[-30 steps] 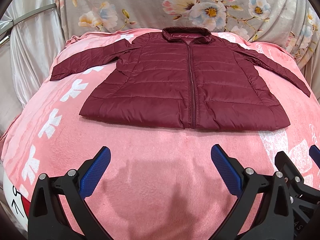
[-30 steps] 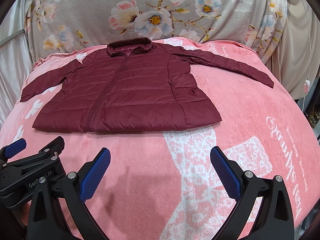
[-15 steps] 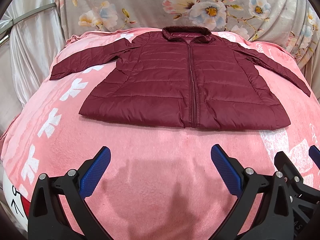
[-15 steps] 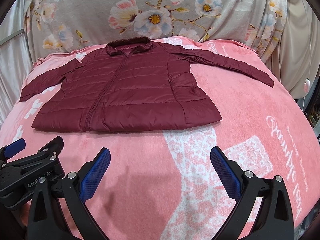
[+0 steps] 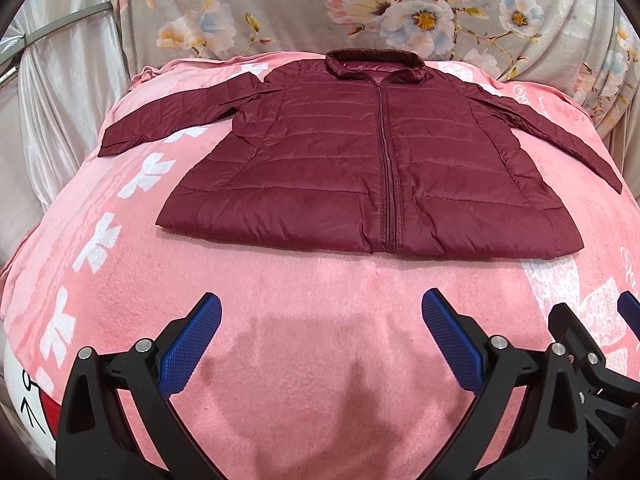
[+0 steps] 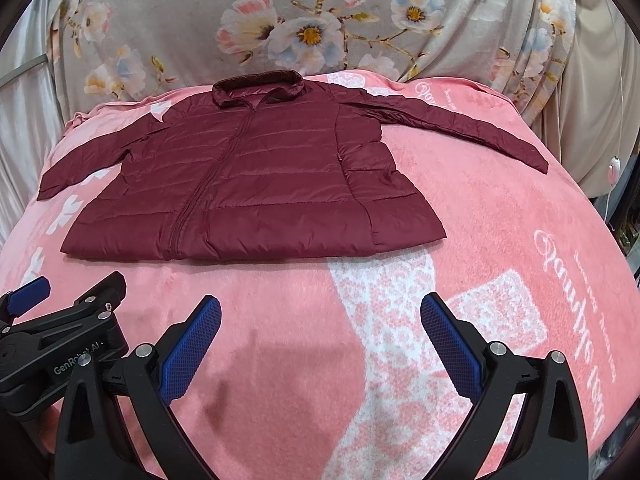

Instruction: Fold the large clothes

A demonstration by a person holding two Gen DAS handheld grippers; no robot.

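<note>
My left gripper (image 5: 320,336) hangs above the pink blanket (image 5: 304,292), and its two blue pads (image 5: 191,350) stand wide apart with nothing between them. My right gripper (image 6: 320,336) is just beside it, on the right, and its blue pads (image 6: 450,346) are also spread wide and carry nothing. In the left wrist view I see a part of the right gripper at the lower right edge; in the right wrist view a part of the left gripper shows at the lower left, with white letters on its black body.

The dark red padded jacket (image 5: 340,168) lies flat on the blanket in front of both grippers, well apart from the pads. Its front side is up, the zipper (image 5: 387,184) is closed, and the collar (image 5: 374,62) is at the far end, near the floral cloth (image 6: 320,12) that rises behind the blanket. The hem is the near edge, towards me. Both sleeves are stretched out to the sides: the left sleeve (image 5: 168,116) reaches to the left edge of the blanket, and the right sleeve (image 6: 460,128) goes outward to the right. The blanket has white patterns and some white writing (image 6: 576,300) on its right part. A shadow falls on the blanket between my left pads.
</note>
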